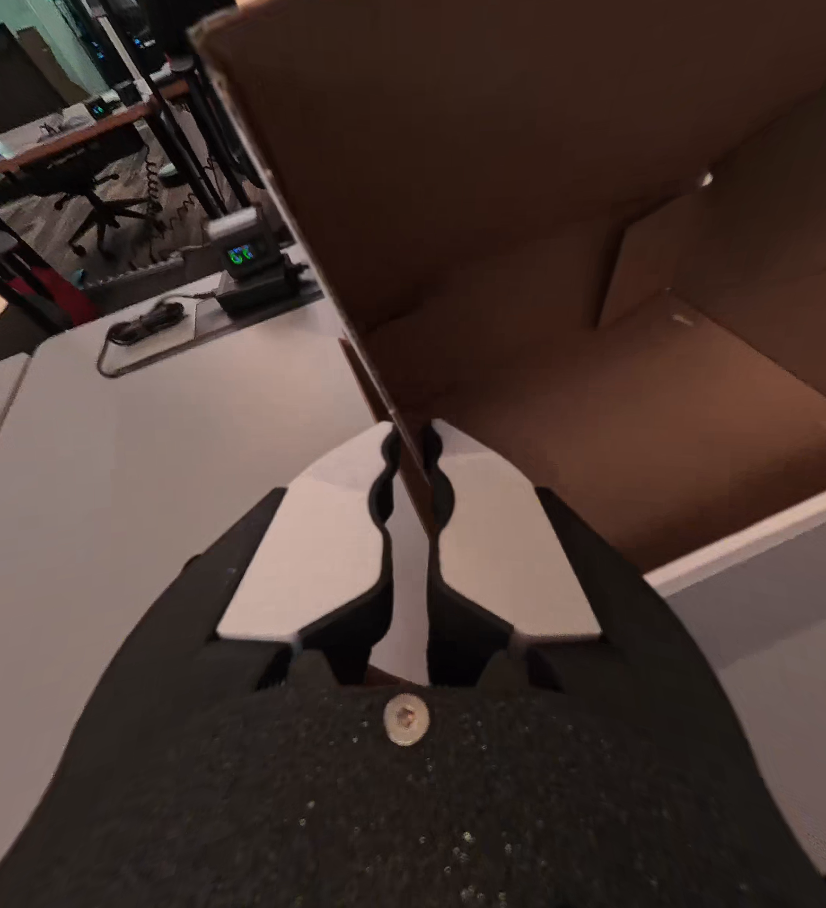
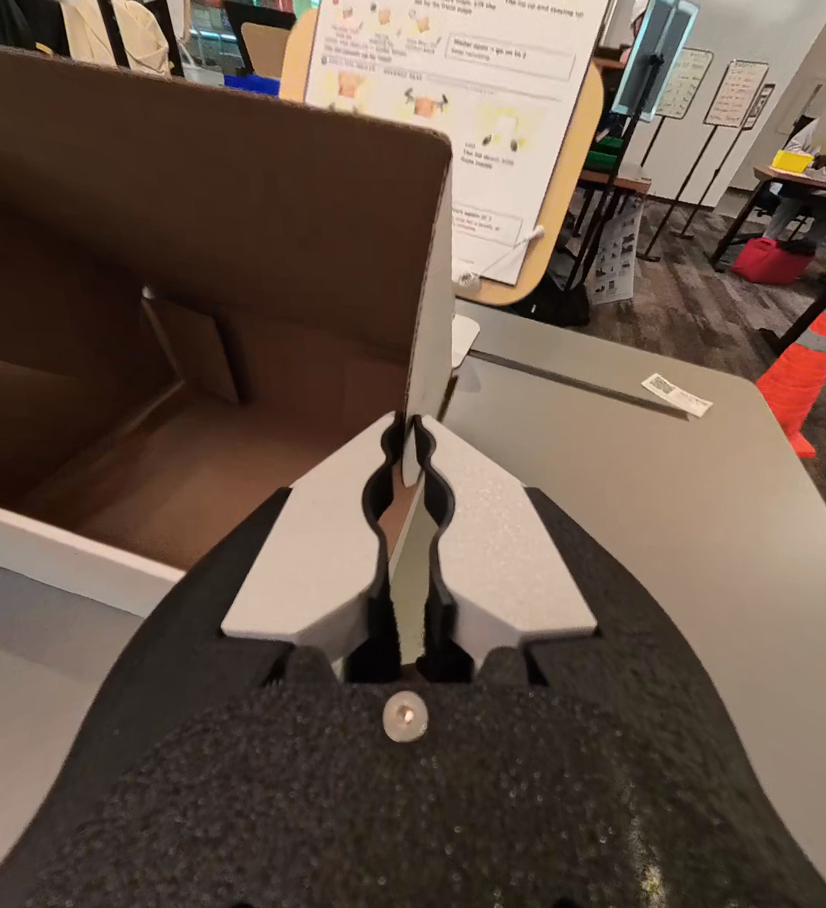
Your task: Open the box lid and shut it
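Note:
A cardboard box, white outside and brown inside, stands open on the grey table. Its lid (image 1: 475, 172) is raised nearly upright over the empty brown interior (image 1: 622, 442). The white front wall (image 1: 770, 619) is close to me. My left gripper (image 1: 411, 432) is shut on the lid's left side flap, seen edge-on. In the right wrist view the lid (image 2: 204, 196) rises at the left above the front wall (image 2: 57, 550). My right gripper (image 2: 405, 425) is shut on the lid's white right side flap (image 2: 433, 334).
The grey table (image 1: 155, 491) carries a black device with a lit display (image 1: 249, 265) and a coiled cable (image 1: 145, 319) at the far left. On the right lie a paper label (image 2: 676, 395); beyond the table edge stand an orange cone (image 2: 814, 344) and a poster board (image 2: 450, 123). Spacing between my two grippers at the tips: around 30 centimeters. From either gripper's tips it is about 25 centimeters to the empty brown interior (image 1: 622, 442).

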### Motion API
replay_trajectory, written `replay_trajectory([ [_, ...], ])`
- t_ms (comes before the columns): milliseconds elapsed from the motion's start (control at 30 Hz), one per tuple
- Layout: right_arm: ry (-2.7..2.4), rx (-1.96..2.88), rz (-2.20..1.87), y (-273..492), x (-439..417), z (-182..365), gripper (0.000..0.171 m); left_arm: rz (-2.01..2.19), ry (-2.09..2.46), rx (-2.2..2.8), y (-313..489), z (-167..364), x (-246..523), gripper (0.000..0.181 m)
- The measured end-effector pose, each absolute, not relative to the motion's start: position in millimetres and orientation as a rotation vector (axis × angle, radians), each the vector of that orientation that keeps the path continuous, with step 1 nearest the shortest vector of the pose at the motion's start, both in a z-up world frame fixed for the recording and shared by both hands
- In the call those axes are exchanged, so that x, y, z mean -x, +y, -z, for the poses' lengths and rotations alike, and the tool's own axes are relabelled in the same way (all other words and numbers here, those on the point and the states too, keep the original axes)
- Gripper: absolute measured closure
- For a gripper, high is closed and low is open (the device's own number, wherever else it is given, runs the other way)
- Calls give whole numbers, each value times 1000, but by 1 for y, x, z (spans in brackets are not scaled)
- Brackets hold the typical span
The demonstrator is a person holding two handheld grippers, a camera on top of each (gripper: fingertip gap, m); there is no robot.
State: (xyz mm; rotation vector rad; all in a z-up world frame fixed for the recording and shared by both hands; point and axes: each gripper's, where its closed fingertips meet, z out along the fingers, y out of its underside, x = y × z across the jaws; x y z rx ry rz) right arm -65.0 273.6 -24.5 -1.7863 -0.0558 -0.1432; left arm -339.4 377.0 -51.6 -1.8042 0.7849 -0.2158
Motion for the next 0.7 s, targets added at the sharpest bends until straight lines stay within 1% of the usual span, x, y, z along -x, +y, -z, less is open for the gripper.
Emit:
replay_trajectory([
  [100,-96,1736,139,281,63,5,165,171,797,1828,394,30,339,176],
  [133,-100,1725,144,282,60,2,156,180,800,1855,399,24,338,177],
  [167,-104,1725,127,283,60,3,142,179,815,1885,405,20,338,178],
  [233,-95,1756,82,282,59,16,125,183,848,1927,414,10,336,179],
  [267,-88,1770,66,283,59,26,120,183,871,1949,418,6,334,179],
  [333,-94,1827,55,293,61,53,118,177,906,1969,425,-3,330,179],
  [400,-109,1877,134,310,55,73,119,166,953,1987,429,-9,326,178],
  [433,-115,1886,189,320,49,78,124,162,961,1984,432,-12,324,178],
  [533,-81,1883,292,345,32,76,157,188,973,1975,437,-17,317,177],
  [567,-54,1881,310,351,27,71,165,199,961,1960,440,-20,316,177],
  [633,-22,1885,266,359,26,60,168,202,898,1914,449,-24,317,174],
  [700,33,1900,232,366,23,51,170,232,829,1848,454,-27,315,149],
])
